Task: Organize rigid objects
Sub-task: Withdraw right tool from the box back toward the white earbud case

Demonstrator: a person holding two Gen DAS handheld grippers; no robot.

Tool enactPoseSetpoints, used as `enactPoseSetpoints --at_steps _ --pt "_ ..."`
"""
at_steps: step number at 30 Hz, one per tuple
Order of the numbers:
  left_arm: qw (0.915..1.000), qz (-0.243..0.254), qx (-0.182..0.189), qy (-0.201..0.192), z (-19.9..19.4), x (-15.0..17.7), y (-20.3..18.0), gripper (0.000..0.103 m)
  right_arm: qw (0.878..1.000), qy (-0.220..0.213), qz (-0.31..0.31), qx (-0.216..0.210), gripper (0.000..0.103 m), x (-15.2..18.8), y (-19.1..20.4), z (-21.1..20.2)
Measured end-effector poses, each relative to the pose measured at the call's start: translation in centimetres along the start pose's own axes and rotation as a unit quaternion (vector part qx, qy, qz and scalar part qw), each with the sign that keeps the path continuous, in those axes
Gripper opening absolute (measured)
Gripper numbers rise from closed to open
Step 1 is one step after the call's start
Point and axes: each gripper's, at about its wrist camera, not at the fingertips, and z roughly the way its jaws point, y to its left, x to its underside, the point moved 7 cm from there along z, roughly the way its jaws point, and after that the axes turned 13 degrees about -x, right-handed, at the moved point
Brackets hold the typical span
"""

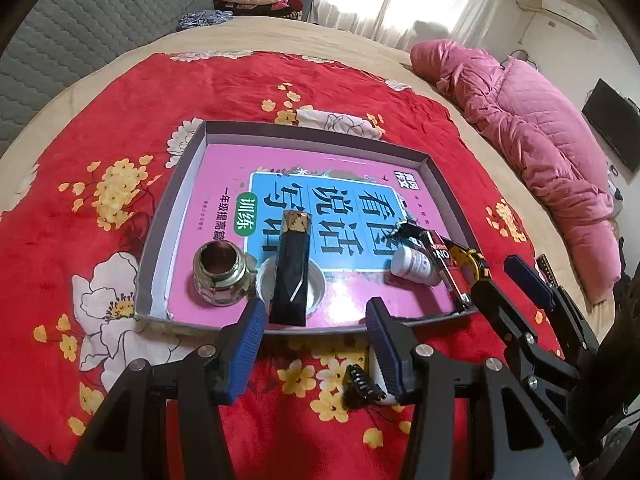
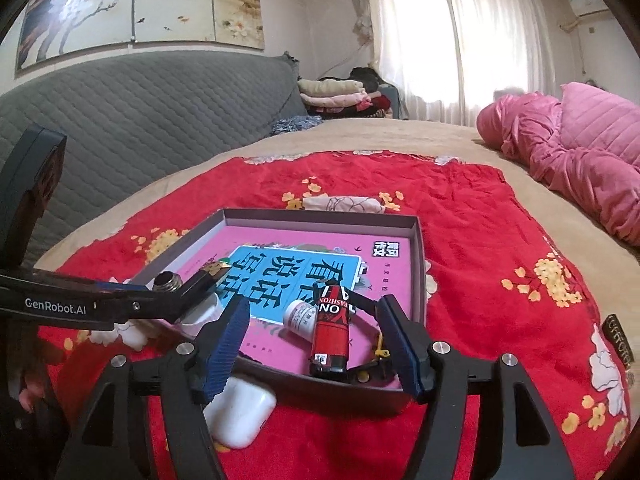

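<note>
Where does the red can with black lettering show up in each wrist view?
Left wrist view: the red can lies at the box's near right corner, beside the small white bottle.
Right wrist view: the can lies low in the centre, between the open right gripper fingers, untouched.
Shared landmark: the pink book lining the box.

So I've got the tray (image 1: 176, 216) on the bed (image 1: 120, 92), book (image 1: 344, 184) flat inside, jar (image 1: 220, 276) near-left, small bottle (image 1: 412, 263) and can (image 2: 332, 332) near-right, earbud case (image 2: 240, 412) just outside.
</note>
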Motion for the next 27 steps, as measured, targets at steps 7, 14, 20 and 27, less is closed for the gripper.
enactPoseSetpoints --at_steps 7,14,20,27 --pt "0.9999 0.009 0.006 0.003 -0.5 0.9 -0.4 0.052 1.0 0.01 -0.008 0.003 0.069 0.5 1.0 -0.4" --pt "0.9997 0.017 0.013 0.008 -0.7 1.9 -0.6 0.052 1.0 0.027 -0.015 -0.001 0.069 1.3 2.4 -0.3" --pt "0.9995 0.022 0.019 0.014 -0.9 2.7 -0.7 0.052 0.999 0.048 -0.009 0.011 0.069 2.1 2.6 -0.4" --pt "0.9991 0.029 0.023 0.021 -1.1 3.5 -0.6 0.052 0.998 0.063 0.01 0.018 0.069 3.0 2.1 -0.6"
